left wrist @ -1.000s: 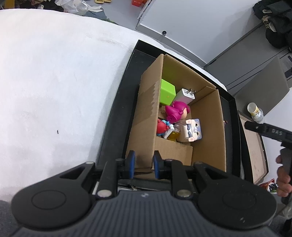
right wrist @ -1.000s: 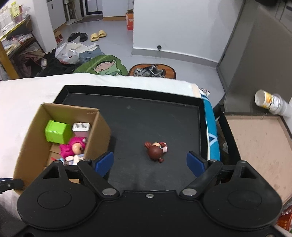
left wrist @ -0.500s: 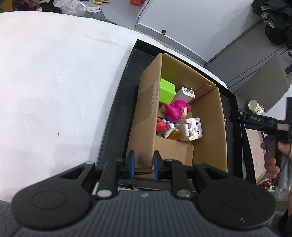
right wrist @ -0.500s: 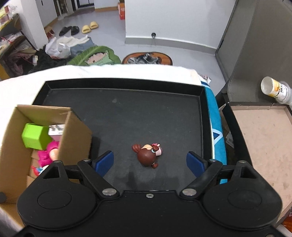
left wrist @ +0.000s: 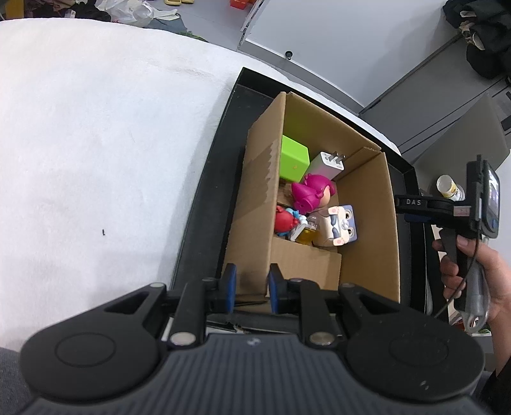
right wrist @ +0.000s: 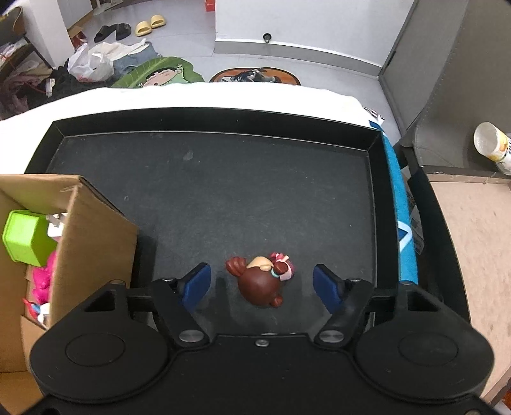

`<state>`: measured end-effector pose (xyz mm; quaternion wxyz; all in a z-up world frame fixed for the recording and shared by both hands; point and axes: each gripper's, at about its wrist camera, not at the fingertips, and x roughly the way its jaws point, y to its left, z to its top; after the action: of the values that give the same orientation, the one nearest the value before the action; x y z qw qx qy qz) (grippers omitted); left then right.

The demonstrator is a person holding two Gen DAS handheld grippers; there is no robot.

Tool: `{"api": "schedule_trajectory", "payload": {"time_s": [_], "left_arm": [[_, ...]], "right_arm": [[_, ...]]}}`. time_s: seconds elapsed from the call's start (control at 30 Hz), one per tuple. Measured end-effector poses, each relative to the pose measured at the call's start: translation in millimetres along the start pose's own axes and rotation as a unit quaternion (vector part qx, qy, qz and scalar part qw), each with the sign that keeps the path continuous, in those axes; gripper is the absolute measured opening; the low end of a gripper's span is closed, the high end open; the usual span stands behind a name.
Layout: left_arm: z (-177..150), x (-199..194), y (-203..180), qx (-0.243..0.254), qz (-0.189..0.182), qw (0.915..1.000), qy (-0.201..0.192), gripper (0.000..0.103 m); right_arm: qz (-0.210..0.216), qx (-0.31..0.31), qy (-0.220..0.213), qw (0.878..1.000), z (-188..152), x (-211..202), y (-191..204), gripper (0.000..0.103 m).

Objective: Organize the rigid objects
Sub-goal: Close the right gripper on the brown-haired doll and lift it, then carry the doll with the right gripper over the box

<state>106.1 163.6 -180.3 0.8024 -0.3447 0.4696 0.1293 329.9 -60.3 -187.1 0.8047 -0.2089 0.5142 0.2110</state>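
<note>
We read "DAS" on the right hand-held gripper (left wrist: 412, 207) as our left camera sees it. Our left hand-held gripper (left wrist: 249, 289) sits closed on the near wall of the cardboard box (left wrist: 367, 223). Our right hand-held gripper (right wrist: 258, 284) is closing, the brown doll figure (right wrist: 260, 281) lying between its blue pads, not yet touched, on the black tray (right wrist: 223, 191). The box stands in the tray's left part and holds a green cube (left wrist: 293, 158), a white charger (left wrist: 327, 162), a pink-haired doll (left wrist: 311, 193) and other small toys. The tray rests on a white bench (left wrist: 95, 143). Beyond lie slippers (right wrist: 150, 24) on a grey floor.
</note>
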Motion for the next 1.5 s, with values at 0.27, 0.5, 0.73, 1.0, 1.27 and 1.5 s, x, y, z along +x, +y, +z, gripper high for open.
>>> {"api": "schedule_trajectory", "payload": {"time_s": [0.27,0.5,0.73,1.0,1.27,1.5], "left_arm": [[0,1,-5,0.007,0.008,0.9999,0.002,0.020],[0,3,-6,0.005,0.010,0.9999,0.002,0.019],[0,3,-5,0.000,0.006,1.0000,0.001,0.019],[-1,3,-4,-0.002,0.003,1.0000,-0.002,0.018],[-1,2,1,-0.015,-0.007,0.9999,-0.004,0.018],[-2,1,6,-0.020,-0.017,0.9996,-0.005,0.019]], "right_arm": [[-0.007,-0.005,0.008,1.000,-3,9,-2,0.043],[0.000,0.003,0.006,1.000,-11,-4,-3,0.042],[-0.019,-0.028,0.001,0.999,-23,-31,13,0.042],[-0.028,-0.051,-0.015,0.998,-27,-64,19,0.042],[-0.037,-0.081,-0.027,0.996,-18,-91,39,0.042],[-0.041,-0.105,-0.052,0.992,-7,-117,60,0.042]]}}
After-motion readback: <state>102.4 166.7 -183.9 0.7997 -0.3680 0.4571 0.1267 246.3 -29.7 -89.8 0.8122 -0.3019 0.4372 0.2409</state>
